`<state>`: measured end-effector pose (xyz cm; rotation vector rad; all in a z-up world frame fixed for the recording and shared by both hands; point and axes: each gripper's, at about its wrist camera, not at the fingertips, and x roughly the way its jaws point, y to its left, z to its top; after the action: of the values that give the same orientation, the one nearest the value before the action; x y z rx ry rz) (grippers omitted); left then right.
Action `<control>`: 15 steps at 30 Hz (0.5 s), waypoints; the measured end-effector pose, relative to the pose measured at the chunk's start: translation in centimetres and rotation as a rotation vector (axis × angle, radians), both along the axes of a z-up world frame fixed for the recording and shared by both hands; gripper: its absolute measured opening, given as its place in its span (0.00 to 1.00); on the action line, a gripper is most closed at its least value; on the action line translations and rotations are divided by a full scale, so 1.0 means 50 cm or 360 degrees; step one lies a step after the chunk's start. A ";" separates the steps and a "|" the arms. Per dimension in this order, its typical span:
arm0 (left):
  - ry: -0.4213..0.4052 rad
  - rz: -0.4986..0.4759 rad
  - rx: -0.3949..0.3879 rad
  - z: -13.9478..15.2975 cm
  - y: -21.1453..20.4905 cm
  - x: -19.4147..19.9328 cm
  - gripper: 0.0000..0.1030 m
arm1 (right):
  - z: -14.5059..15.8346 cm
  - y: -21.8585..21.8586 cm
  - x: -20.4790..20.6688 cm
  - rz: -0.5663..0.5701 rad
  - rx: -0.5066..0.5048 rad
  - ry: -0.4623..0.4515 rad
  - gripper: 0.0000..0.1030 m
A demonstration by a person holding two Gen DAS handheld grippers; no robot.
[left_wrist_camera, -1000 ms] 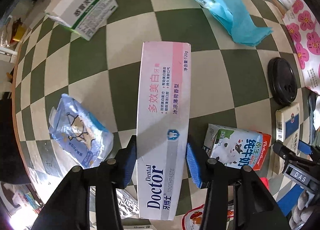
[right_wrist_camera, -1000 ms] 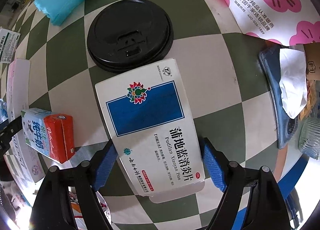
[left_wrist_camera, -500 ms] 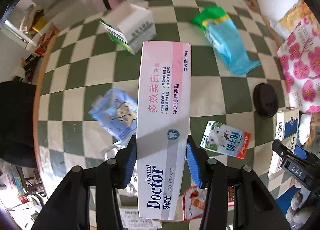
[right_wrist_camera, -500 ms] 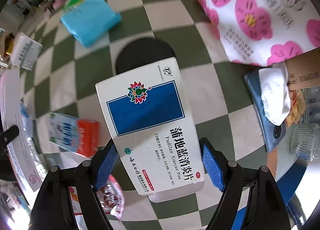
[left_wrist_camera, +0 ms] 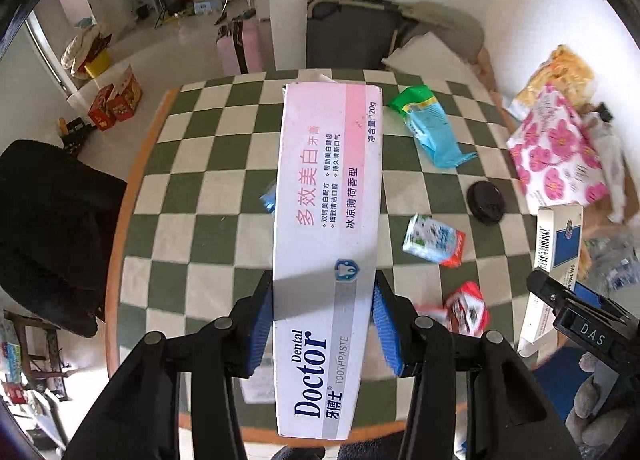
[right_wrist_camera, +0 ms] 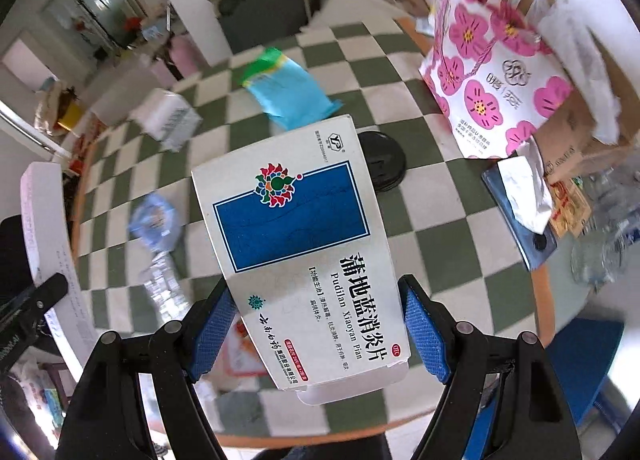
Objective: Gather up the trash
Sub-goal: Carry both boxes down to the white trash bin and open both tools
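Left tool (left_wrist_camera: 323, 322): clamped on the long pink-and-white toothpaste box (left_wrist_camera: 327, 260), blue pads squeezing both long sides near its printed end, box sticking out well past the fingertips.
Right tool (right_wrist_camera: 316, 334): jaws set wide but closed on the white medicine box (right_wrist_camera: 298, 252) with the blue panel, pads pressing on its two edges, loose end flap hanging at the near end.
Both boxes: held up in the air above the checkered surface (left_wrist_camera: 208, 188), not touching it.
Landmark: black cup lid (left_wrist_camera: 485, 203) lying flat on the surface.
Milk carton (left_wrist_camera: 434, 241): on its side, near the lid, toward the camera side of it.
Red snack wrapper (left_wrist_camera: 467, 306): further toward the near edge from the lid, past the carton.
Blue-green packet (left_wrist_camera: 430, 128): beyond the lid, toward the far edge of the surface.
Flowered paper bag (left_wrist_camera: 558, 152): just right of the lid, standing at the surface's right edge.
White carton (right_wrist_camera: 166, 120): far left of the lid in the right wrist view, pretty blurry.
Blue wrapper (right_wrist_camera: 156, 220): left of the lid, also blurred, can't read anything on it.
Phone with a tissue on it (right_wrist_camera: 520, 216): right of the lid, at the surface's edge.
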<state>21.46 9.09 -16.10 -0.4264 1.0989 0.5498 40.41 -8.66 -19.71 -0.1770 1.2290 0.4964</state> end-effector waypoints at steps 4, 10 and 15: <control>-0.0068 -0.0026 -0.0029 0.009 -0.022 -0.125 0.41 | 0.041 -0.022 -0.135 0.0003 0.0054 -0.0048 0.79; -0.0042 -0.0047 -0.0140 -0.039 -0.058 -0.281 0.41 | 0.039 -0.061 -0.355 -0.0007 0.0068 -0.0024 0.79; 0.0085 -0.0041 -0.0268 -0.128 -0.099 -0.386 0.41 | -0.037 -0.101 -0.505 -0.0003 0.0022 0.0156 0.79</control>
<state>2.16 4.14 -22.50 -0.5459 1.2055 0.4494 15.15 -13.71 -21.56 -0.1408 1.3209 0.5167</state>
